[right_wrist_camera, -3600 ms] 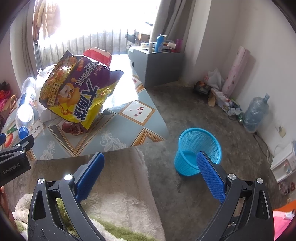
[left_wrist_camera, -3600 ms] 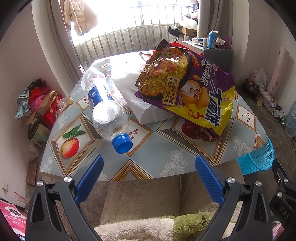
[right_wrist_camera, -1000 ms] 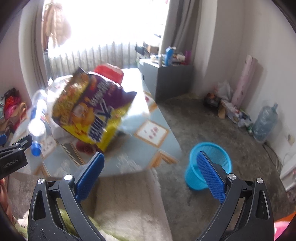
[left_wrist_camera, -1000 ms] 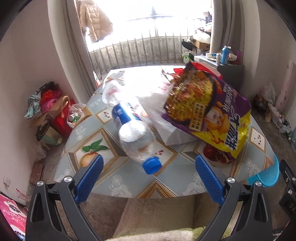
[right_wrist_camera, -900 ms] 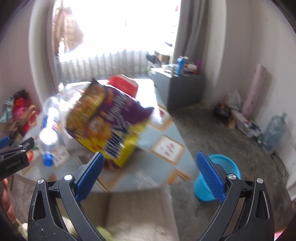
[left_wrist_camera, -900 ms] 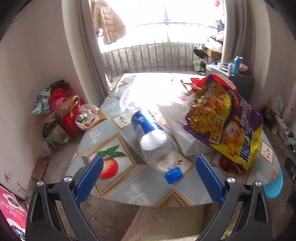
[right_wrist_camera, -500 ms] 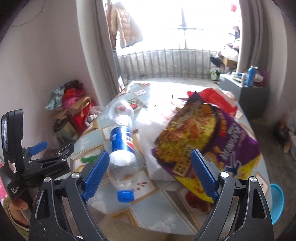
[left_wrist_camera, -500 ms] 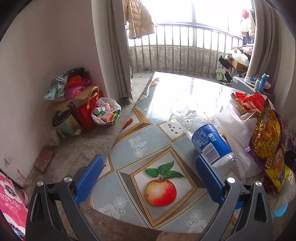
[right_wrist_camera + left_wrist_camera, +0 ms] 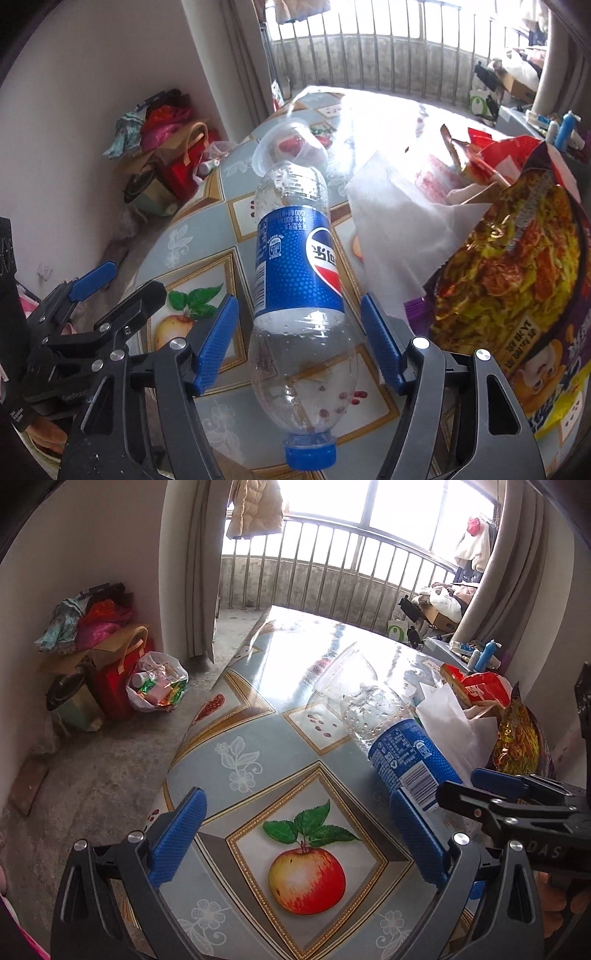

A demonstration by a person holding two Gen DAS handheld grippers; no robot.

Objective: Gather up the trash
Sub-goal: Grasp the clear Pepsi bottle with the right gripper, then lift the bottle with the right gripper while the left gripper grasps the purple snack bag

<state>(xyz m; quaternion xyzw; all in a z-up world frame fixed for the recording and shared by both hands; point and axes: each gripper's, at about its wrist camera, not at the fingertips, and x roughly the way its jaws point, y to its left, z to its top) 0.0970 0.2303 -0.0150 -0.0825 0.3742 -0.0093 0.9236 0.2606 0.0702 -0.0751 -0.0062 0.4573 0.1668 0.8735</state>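
The plastic bottle [image 9: 297, 280] lies on the table [image 9: 207, 251] beside the snack bag [image 9: 517, 280], cap toward the camera. The right gripper [image 9: 299, 341] straddles it, fingers spread and not touching. Left of the bottle, the left gripper [image 9: 295, 838] hangs spread above the table's printed apple [image 9: 306, 880]

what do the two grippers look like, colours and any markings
Both the left gripper and right gripper have dark grey metal frames with silver screws and blue ribbed pads on the fingers. Faint lettering is printed on each body, too small to read fully.
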